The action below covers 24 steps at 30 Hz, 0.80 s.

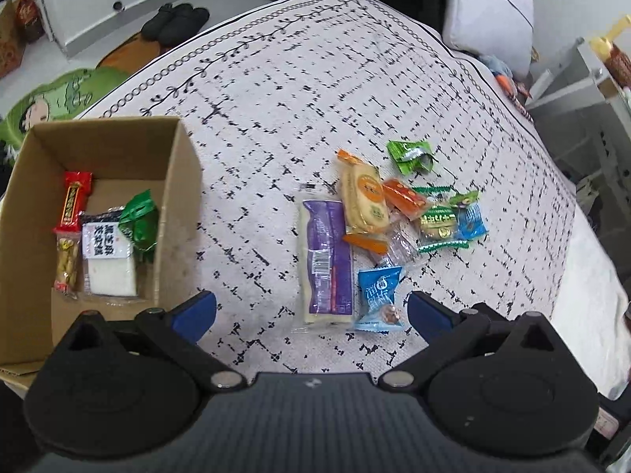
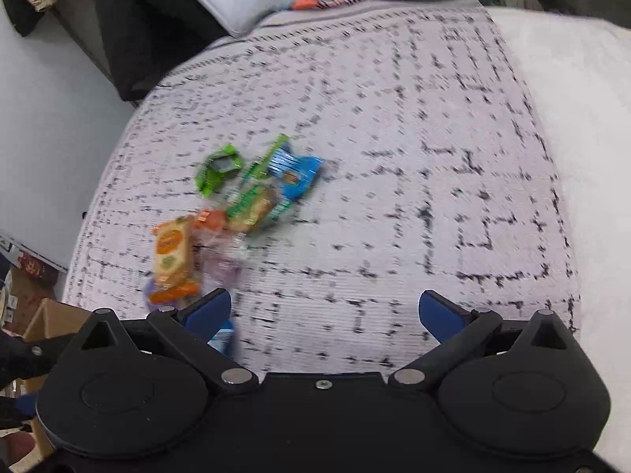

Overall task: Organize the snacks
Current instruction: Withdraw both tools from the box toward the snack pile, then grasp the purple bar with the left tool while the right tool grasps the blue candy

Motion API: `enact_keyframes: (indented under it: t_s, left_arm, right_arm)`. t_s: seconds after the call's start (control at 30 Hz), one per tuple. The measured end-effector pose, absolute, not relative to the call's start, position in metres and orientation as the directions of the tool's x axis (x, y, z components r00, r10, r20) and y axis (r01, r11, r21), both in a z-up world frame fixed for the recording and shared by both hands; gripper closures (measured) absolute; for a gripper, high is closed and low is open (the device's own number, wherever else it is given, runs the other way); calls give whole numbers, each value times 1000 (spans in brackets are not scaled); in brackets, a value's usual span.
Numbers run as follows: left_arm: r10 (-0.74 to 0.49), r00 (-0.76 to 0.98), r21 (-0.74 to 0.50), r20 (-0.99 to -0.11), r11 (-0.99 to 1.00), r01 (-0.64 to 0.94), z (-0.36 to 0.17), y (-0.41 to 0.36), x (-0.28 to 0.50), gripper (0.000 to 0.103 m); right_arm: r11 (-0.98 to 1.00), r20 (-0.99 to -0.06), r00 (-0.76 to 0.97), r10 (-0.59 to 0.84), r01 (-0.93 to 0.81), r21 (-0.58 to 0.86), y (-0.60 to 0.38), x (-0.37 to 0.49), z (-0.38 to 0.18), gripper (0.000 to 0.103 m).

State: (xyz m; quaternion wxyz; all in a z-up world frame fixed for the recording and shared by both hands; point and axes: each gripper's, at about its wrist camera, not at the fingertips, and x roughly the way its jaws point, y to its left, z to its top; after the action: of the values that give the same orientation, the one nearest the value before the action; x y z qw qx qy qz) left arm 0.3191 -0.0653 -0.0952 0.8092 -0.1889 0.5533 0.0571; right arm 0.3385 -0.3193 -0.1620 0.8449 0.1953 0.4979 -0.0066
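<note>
The cardboard box [image 1: 173, 165] contains a red bar [image 1: 73, 205], a white rice cake pack [image 1: 108, 252] and a green packet [image 1: 140, 220]. Left gripper [image 1: 311, 311] and right gripper [image 2: 325, 311]: jaws apart, empty.

Bed [image 1: 355, 79]: carries all items listed.

Cardboard box [image 1: 173, 181]: at the bed's left edge in the left wrist view, open at the top. In it, side by side: stick-shaped packet [image 1: 73, 216] leftmost, flat square packet [image 1: 106, 252] at centre, crumpled pouch [image 1: 138, 220] against the right wall.

Loose snack pile: right of the box, well apart from it. Long flat packet [image 1: 327, 260] at the pile's left; oblong biscuit packet [image 1: 364, 199] overlapping its upper right corner; small pillow packet [image 1: 378, 295] just beside its lower right. Folded wrapper [image 1: 410, 153] behind the pile, slightly apart.

Pillow [image 1: 489, 8]: at the bed's far end.
</note>
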Motion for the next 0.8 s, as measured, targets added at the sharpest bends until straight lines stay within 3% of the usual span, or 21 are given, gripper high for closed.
enact_keyframes:
  t_s: [0.37,0.63,0.8]
  left_arm:
    - [-77,391,-206,-917,932,-298,-116,-95,330,3]
    - [-47,374,-168,-926,939,-299,-135,-119,349,20]
    - [4,362,-132,-932,927,-351,-146,-115,358,33]
  right_arm:
    - [896,-816,531,228,214,389,-333,356,-187,2]
    - [907,-762,603,235,146,395,-332,366,-192,3]
    - [909,-732,640,233,125,399,-334,378,-194,9]
